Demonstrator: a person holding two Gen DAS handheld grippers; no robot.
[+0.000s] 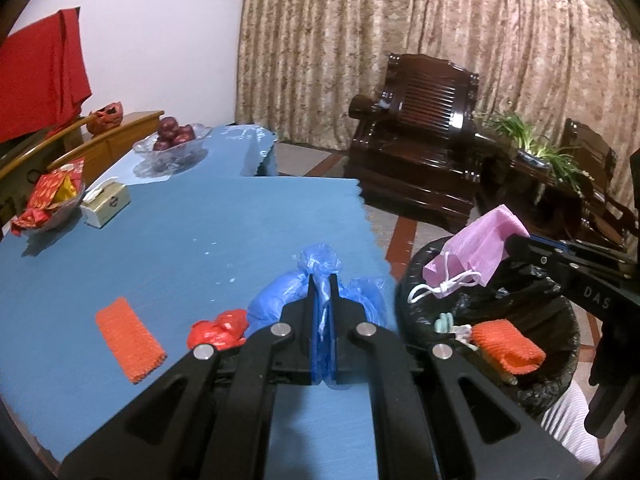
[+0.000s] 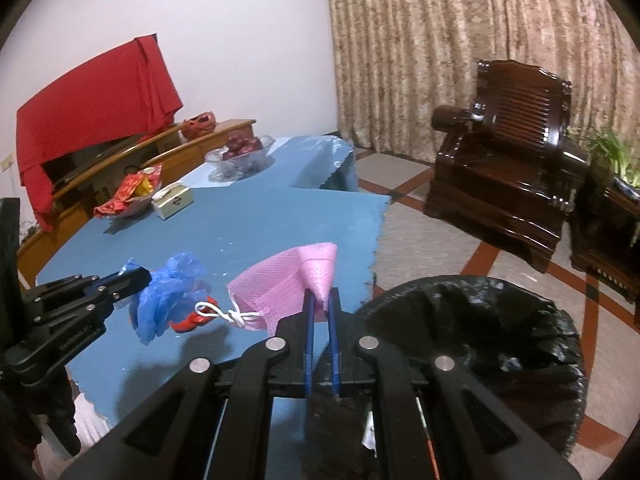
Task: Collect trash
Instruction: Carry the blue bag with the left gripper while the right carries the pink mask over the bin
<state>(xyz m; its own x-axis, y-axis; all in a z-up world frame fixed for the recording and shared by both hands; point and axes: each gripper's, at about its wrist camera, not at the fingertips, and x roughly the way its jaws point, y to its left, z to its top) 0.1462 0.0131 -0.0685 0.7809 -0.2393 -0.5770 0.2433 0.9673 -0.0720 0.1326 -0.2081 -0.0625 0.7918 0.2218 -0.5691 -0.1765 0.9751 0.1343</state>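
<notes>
My left gripper (image 1: 323, 280) is shut on a crumpled blue plastic bag (image 1: 320, 264), held above the blue table's right edge; the same blue bag (image 2: 168, 292) hangs from the left gripper (image 2: 146, 274) at the left of the right wrist view. My right gripper (image 2: 321, 294) is shut on a pink face mask (image 2: 288, 280) with white ear loops. That pink mask (image 1: 476, 248) hangs over the rim of the black-lined trash bin (image 1: 424, 256), with the right gripper (image 1: 514, 240) behind it. Inside the bin lies an orange foam net (image 1: 506, 346). On the table rest another orange foam net (image 1: 130, 340) and a red crumpled wrapper (image 1: 218, 328).
A tissue box (image 1: 106, 200), a dish of red packets (image 1: 52, 196) and a glass bowl of apples (image 1: 172, 140) stand at the blue table's (image 1: 200, 232) far left. Dark wooden armchairs (image 1: 424, 140) and a plant stand beyond the trash bin (image 2: 480, 344) on the tiled floor.
</notes>
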